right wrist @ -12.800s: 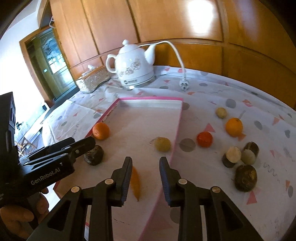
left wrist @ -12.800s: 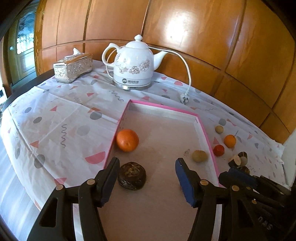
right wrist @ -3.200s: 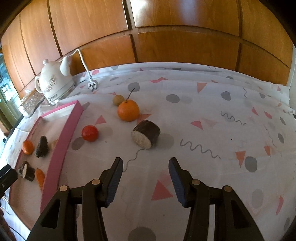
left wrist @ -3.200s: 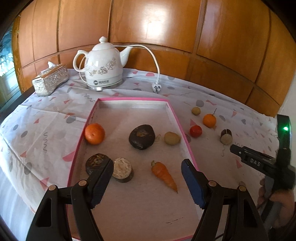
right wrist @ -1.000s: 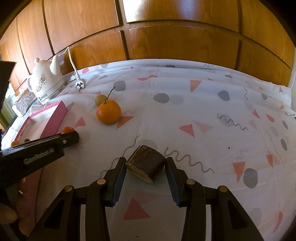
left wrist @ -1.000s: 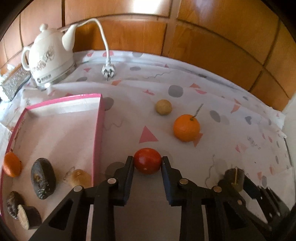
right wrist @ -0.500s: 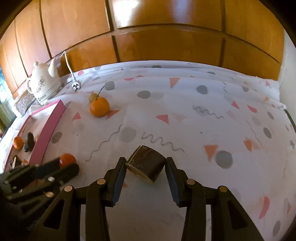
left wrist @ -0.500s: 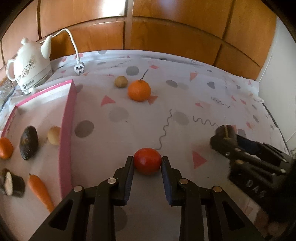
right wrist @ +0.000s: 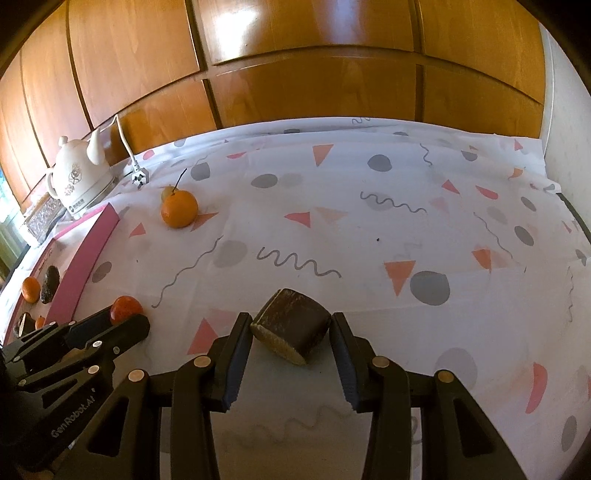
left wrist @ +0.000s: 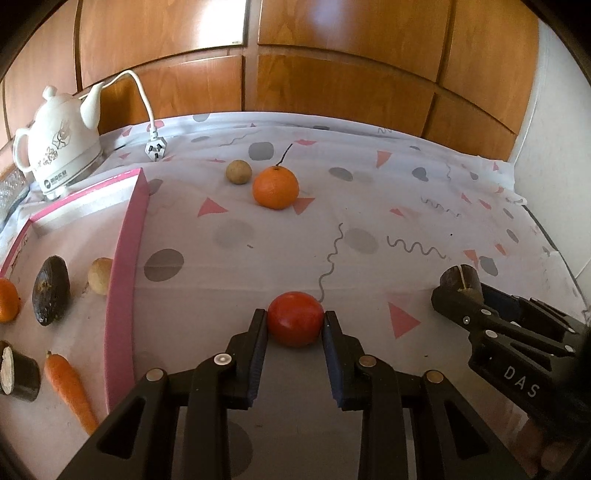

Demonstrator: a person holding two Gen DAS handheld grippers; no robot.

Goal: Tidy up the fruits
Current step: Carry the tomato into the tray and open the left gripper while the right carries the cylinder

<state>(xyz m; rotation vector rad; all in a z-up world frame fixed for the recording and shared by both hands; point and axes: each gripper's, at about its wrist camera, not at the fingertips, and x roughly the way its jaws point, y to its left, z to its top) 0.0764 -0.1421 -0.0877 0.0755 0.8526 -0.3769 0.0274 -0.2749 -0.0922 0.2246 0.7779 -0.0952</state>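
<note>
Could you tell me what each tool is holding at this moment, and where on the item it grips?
The left tool clamps the red tomato across its sides. The right tool pinches the dark cut fruit piece across its skin.

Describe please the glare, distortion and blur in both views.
Left wrist view: glare patch on the wood wall, panel lines bowed by the fisheye, tomato sharp. Right wrist view: similar glare, table edge curved, kettle soft at the rim.
</note>
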